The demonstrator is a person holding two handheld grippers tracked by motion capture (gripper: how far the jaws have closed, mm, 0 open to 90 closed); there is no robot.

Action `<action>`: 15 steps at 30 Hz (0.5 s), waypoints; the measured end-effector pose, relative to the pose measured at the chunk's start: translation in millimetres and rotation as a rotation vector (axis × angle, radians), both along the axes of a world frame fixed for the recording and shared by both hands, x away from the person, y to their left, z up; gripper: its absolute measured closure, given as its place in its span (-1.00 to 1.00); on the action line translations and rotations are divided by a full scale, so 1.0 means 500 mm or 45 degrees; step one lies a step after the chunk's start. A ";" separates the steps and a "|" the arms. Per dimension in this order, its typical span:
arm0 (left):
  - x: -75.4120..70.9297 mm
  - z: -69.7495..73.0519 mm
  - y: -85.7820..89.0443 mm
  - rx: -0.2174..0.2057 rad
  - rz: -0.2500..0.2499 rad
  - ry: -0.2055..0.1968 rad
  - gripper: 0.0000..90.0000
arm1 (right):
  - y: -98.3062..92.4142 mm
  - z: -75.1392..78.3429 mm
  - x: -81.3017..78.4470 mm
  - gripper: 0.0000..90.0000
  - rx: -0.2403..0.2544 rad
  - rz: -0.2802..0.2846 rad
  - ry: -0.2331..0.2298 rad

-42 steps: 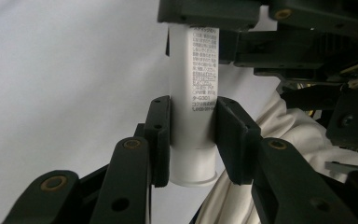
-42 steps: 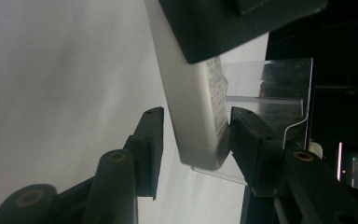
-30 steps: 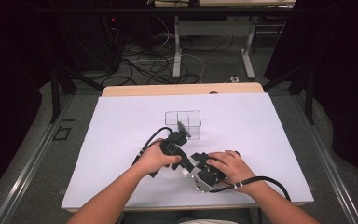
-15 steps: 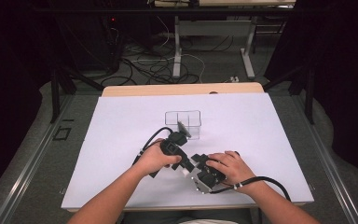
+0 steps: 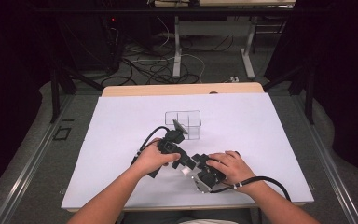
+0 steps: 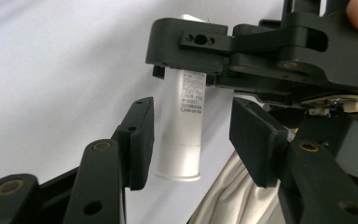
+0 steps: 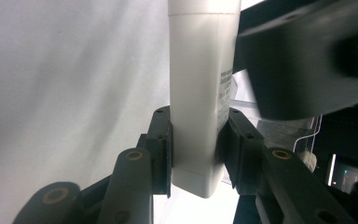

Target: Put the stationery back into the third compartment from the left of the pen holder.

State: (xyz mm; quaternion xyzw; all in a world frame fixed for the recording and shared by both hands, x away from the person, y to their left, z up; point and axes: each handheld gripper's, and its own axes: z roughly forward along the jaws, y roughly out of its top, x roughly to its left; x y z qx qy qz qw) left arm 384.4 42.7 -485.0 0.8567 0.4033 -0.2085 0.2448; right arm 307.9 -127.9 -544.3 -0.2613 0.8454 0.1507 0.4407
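Two claws: meeting low over the white tabletop [image 5: 121, 140].
Right claw [image 7: 195, 135]: clamped on the smooth white plastic tube with printed label [image 7: 200, 93].
Left claw [image 6: 191, 135]: just been opening, pads [image 6: 142, 133] clear of the tube's capped end between them.
Box: clear plastic divided box [image 5: 182, 122], just beyond.

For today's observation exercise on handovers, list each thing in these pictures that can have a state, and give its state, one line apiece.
White tube: held between both grippers above the white table, cap end toward the left gripper.
Right gripper: shut on the tube, pads pressing both sides.
Left gripper: jaws have just been opening; they straddle the cap end, pads apart from it.
Clear divided box: standing open-topped on the table; contents cannot be told.
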 end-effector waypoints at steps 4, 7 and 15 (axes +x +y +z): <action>0.001 0.004 0.018 -0.012 0.027 -0.032 0.05 | 0.001 0.002 0.004 0.47 -0.008 0.012 0.001; 0.003 0.004 0.035 -0.033 0.060 -0.044 0.01 | 0.000 0.002 0.004 0.47 0.001 0.008 0.003; 0.003 0.003 0.076 -0.058 0.151 -0.109 -0.12 | -0.002 0.005 0.008 0.48 0.024 -0.003 0.013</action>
